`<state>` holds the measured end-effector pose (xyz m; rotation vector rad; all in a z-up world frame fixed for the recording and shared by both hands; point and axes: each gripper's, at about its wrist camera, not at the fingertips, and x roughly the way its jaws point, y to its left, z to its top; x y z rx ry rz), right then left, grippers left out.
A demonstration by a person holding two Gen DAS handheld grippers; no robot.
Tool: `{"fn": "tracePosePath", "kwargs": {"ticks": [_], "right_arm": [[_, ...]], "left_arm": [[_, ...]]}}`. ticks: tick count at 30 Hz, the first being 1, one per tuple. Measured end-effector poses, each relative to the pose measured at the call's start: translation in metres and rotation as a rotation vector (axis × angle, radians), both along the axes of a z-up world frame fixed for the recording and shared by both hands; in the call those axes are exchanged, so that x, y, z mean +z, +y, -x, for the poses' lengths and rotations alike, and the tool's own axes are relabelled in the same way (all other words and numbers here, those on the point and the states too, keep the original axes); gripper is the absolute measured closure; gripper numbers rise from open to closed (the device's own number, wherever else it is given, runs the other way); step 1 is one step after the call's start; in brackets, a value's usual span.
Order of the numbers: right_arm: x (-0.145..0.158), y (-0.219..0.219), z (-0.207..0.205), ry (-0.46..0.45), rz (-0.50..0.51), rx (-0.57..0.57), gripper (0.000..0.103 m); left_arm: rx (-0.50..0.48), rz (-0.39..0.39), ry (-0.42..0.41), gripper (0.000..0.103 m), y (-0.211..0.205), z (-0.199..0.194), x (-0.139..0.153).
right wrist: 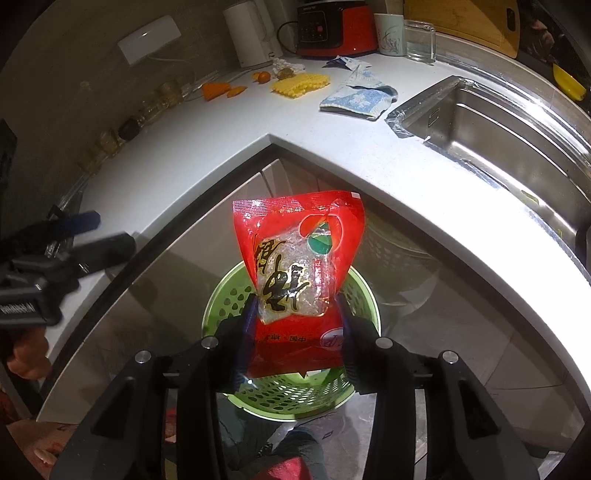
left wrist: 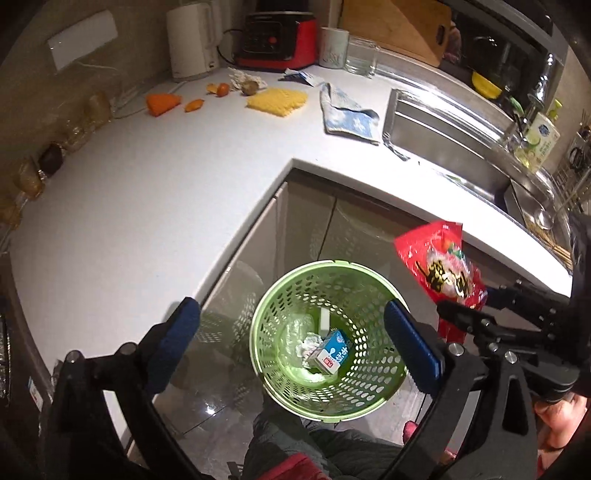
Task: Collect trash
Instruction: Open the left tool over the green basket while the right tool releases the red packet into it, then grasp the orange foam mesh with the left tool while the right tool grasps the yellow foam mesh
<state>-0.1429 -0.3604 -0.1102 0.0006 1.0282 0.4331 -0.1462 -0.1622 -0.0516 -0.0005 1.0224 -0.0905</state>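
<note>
A: Over the green basket (left wrist: 325, 341), my left gripper (left wrist: 291, 339) is hanging wide open with nothing in it. A small milk carton (left wrist: 330, 356) is lying at the bottom.

B: And the right gripper (right wrist: 299, 325)?

A: It is pinching the red bag (right wrist: 299, 254) above the basket.

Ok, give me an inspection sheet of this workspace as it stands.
Surface: white L-shaped countertop, sink at the right.
Job's things: green basket on the floor holds a small carton and crumpled paper; red bag above it.
Clutter: peels, yellow mat, blue cloth.
Grippers: left gripper open, empty; right gripper fingers grip the bag.
Cables: black cord by the red appliance.
Surroundings: kettle, cutting board.
</note>
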Motion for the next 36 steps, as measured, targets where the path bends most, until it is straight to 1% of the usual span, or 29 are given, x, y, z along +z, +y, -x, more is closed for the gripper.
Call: {"fn": "tracePosePath", "kwargs": {"ticks": [4,5,7,8,9,12,14,18,28,31,36], "right_arm": [[-0.024,0.013,-0.001,0.040,0.011,0.046,0.060],[-0.030,0.017,-0.001,0.050,0.013,0.056,0.057],[-0.041,0.023,0.000,0.059,0.032,0.073,0.047],[-0.046,0.027,0.000,0.065,0.045,0.084,0.035],[-0.050,0.030,0.000,0.065,0.058,0.088,0.026],[-0.054,0.033,-0.001,0.076,0.065,0.084,0.017],[-0.051,0.031,-0.003,0.079,0.045,0.080,0.014],[-0.039,0.031,-0.005,0.050,0.042,0.078,0.009],[-0.019,0.032,-0.012,0.018,0.032,0.078,0.006],[-0.006,0.032,-0.015,-0.007,0.025,0.071,0.003],[0.023,0.038,-0.029,-0.059,0.019,0.069,0.002]], "left_arm": [[0.056,-0.037,-0.029,0.008,0.013,0.004,0.010],[0.065,-0.047,-0.033,0.008,0.015,0.005,0.011],[0.078,-0.064,-0.036,0.008,0.016,0.006,0.012],[0.085,-0.074,-0.040,0.008,0.016,0.009,0.012],[0.086,-0.085,-0.045,0.008,0.016,0.009,0.013],[0.078,-0.121,-0.062,0.008,0.015,0.012,0.015],[0.082,-0.132,-0.072,0.008,0.016,0.012,0.018],[0.100,-0.112,-0.071,0.008,0.020,0.010,0.021],[0.146,-0.085,-0.061,0.008,0.032,0.000,0.024],[0.149,-0.073,-0.071,0.008,0.039,-0.007,0.028],[0.164,-0.064,-0.084,0.008,0.054,-0.026,0.036]]}}
